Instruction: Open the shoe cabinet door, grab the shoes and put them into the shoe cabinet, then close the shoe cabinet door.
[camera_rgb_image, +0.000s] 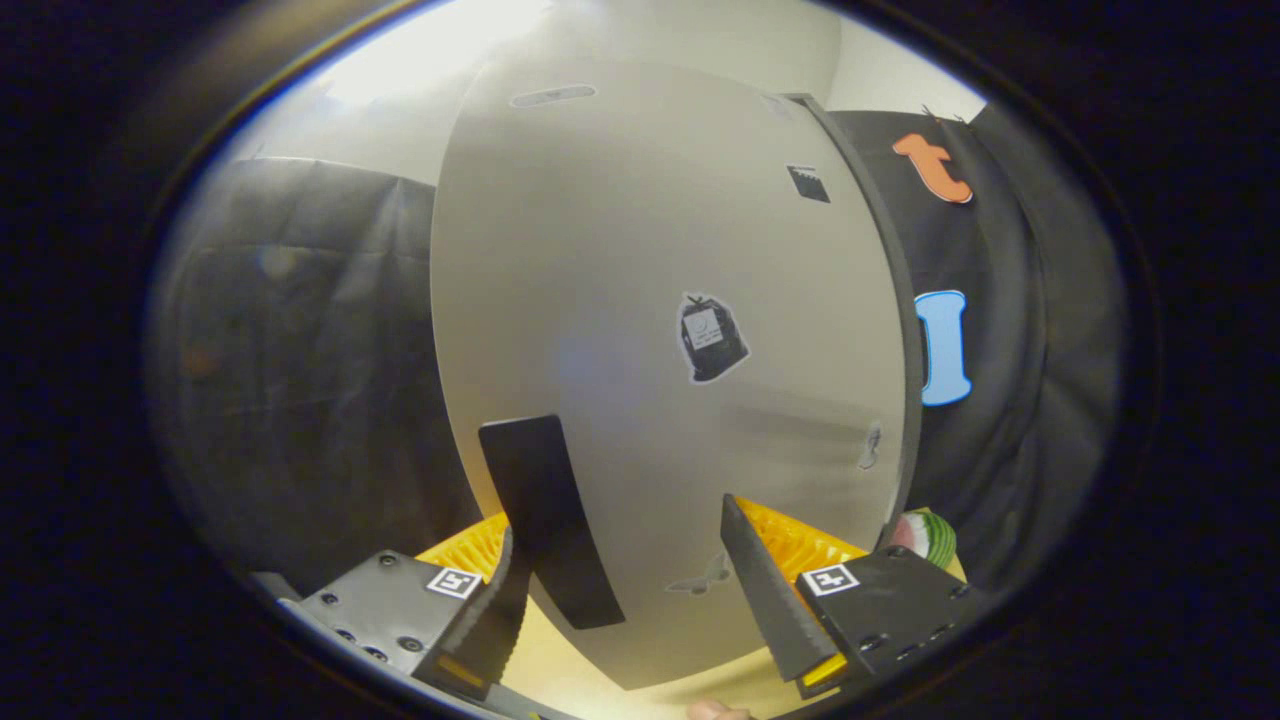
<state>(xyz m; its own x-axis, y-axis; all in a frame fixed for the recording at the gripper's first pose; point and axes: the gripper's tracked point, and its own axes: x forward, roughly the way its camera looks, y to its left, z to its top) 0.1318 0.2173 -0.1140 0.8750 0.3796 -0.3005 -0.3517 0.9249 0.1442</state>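
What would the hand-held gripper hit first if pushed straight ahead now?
Probably the shoe cabinet door, right ahead of the open hand-held gripper; its dark handle sits just inside the left finger. Exact depth is unclear.

claw (640, 600) | fingers (765, 590) spread apart | nothing gripped between them

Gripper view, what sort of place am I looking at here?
Likely a staged recording booth rather than a home: black cloth wall hangs behind a pale shoe cabinet door with a dark handle. The hand-held gripper is open, its fingers either side of that handle.
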